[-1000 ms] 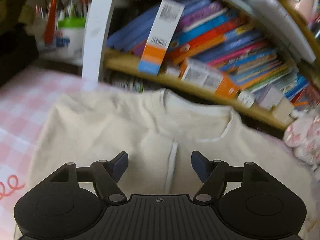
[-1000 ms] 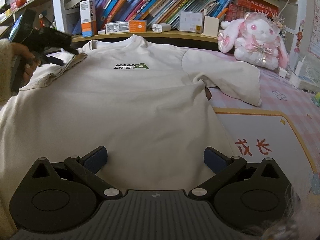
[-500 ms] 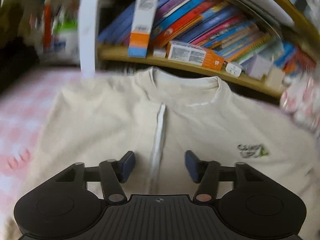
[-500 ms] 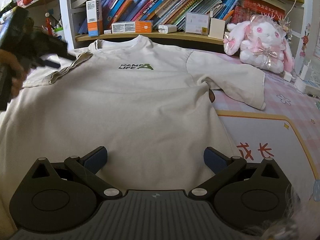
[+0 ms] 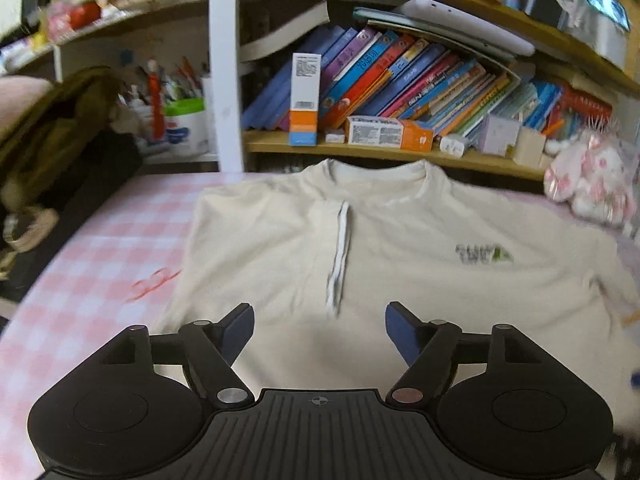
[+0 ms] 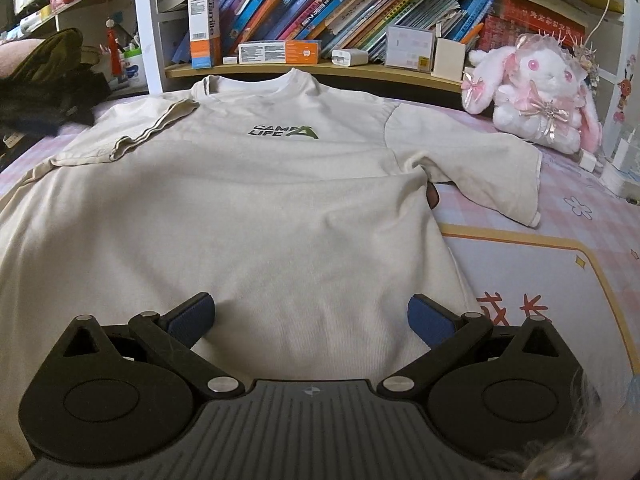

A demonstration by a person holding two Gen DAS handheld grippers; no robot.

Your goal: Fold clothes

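Observation:
A cream T-shirt [image 6: 280,200] with a dark "CAMP LIFE" print lies flat on the bed, collar toward the bookshelf. Its left sleeve [image 6: 132,136] is folded in over the chest; in the left wrist view the sleeve's hem [image 5: 340,256] runs down the shirt [image 5: 420,280]. The right sleeve [image 6: 480,168] lies spread out to the right. My left gripper [image 5: 320,328] is open and empty above the shirt's left part. My right gripper [image 6: 310,316] is open and empty over the shirt's lower part.
A pink checked bedsheet [image 5: 100,248] lies under the shirt. A wooden shelf [image 6: 320,68] of books and boxes stands behind the collar. A pink-white plush rabbit [image 6: 532,96] sits at the back right. Dark bags [image 6: 44,84] lie at the back left.
My left gripper has pulled back from the folded left sleeve, lifted, and opened wider. It has left the right wrist view. The right gripper has barely moved.

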